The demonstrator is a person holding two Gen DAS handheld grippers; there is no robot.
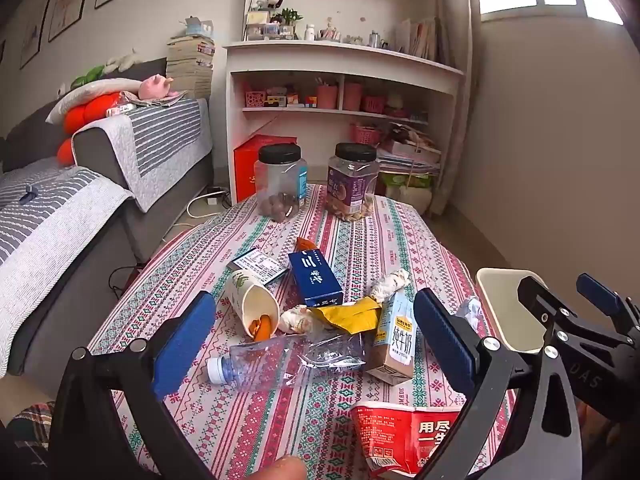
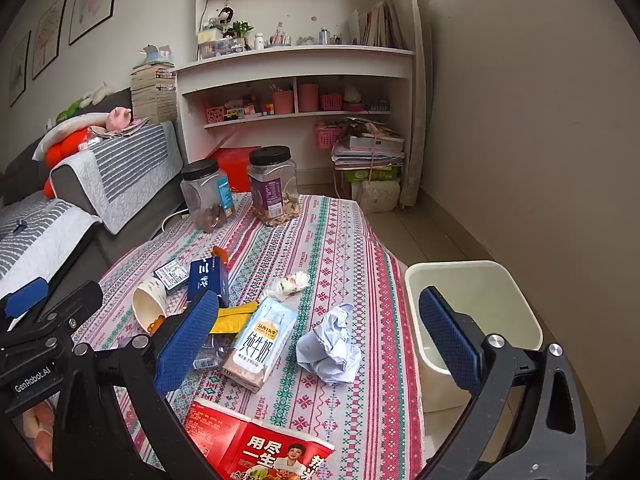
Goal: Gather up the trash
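Trash lies on the patterned tablecloth (image 1: 344, 240): a crushed clear bottle (image 1: 280, 360), a milk carton (image 1: 394, 340), a tipped paper cup (image 1: 252, 304), a blue box (image 1: 314, 278), a yellow wrapper (image 1: 348, 314), tissue wads (image 1: 390, 284) and a red packet (image 1: 400, 436). My left gripper (image 1: 316, 344) is open and empty above the bottle. My right gripper (image 2: 320, 340) is open and empty over the crumpled paper ball (image 2: 330, 350), next to the milk carton (image 2: 262, 344). The cream bin (image 2: 476, 312) stands off the table's right edge.
Two black-lidded snack jars (image 1: 280, 180) (image 1: 352, 180) stand at the table's far end. A grey sofa (image 1: 80, 184) runs along the left. A white shelf unit (image 1: 340, 92) is behind. The right gripper shows in the left wrist view (image 1: 580, 320) near the bin (image 1: 508, 308).
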